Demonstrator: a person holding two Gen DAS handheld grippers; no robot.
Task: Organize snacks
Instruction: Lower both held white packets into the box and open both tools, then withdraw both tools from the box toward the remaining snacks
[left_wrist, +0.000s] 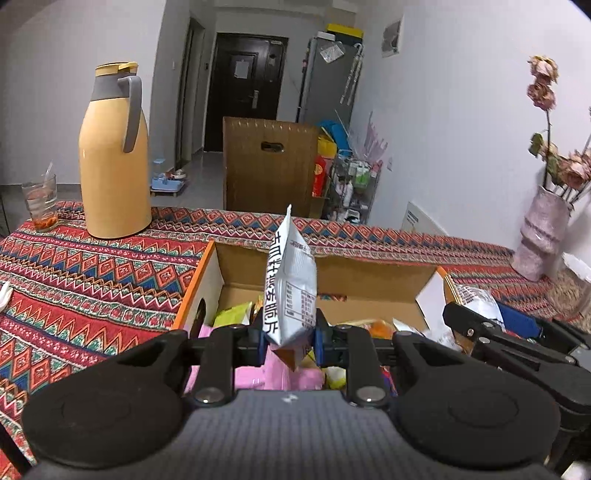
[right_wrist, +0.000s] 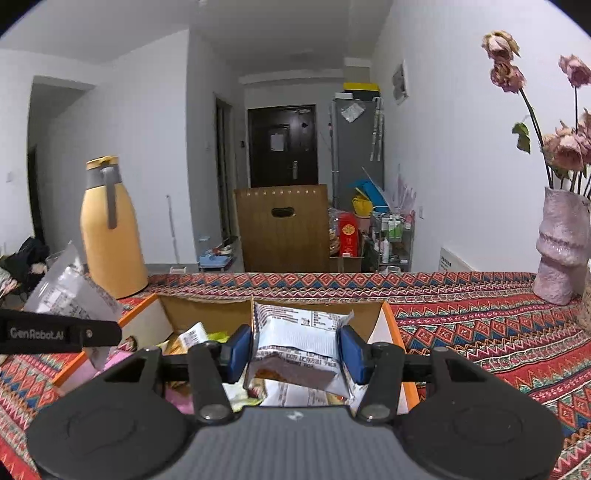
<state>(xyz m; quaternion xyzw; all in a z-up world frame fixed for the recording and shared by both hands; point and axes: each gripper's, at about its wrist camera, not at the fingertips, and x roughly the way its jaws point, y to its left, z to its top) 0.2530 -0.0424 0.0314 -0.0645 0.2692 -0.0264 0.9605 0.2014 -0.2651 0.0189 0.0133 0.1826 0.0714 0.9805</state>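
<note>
- In the left wrist view, the left gripper (left_wrist: 289, 341) sits at lower centre, its blue pads pinching a tall white snack bag (left_wrist: 291, 284) that stands upright, its top corner reaching up past the far wall of the box.
- Below and behind that bag lies an open cardboard box (left_wrist: 369, 280) with orange edges, in the middle of the frame; it holds loose snacks, among them a pink packet (left_wrist: 258, 376) at lower centre and a yellow-green packet (left_wrist: 232, 314) to the left.
- The right gripper (left_wrist: 491, 328) enters at the right edge of this view, over the box's right side, with a white wrapper showing behind its tip.
- In the right wrist view, the right gripper (right_wrist: 294, 349) at lower centre squeezes a white-and-brown snack packet (right_wrist: 299, 343) between its blue pads, just above the box (right_wrist: 199, 306).
- The box rests on a table covered by a red patterned cloth (right_wrist: 461, 317).
- A yellow thermos jug (left_wrist: 112, 155) stands at upper left, and beside it a drinking glass (left_wrist: 40, 203) at the left edge.
- A pink vase (right_wrist: 561, 247) with dried roses stands at the right.
</note>
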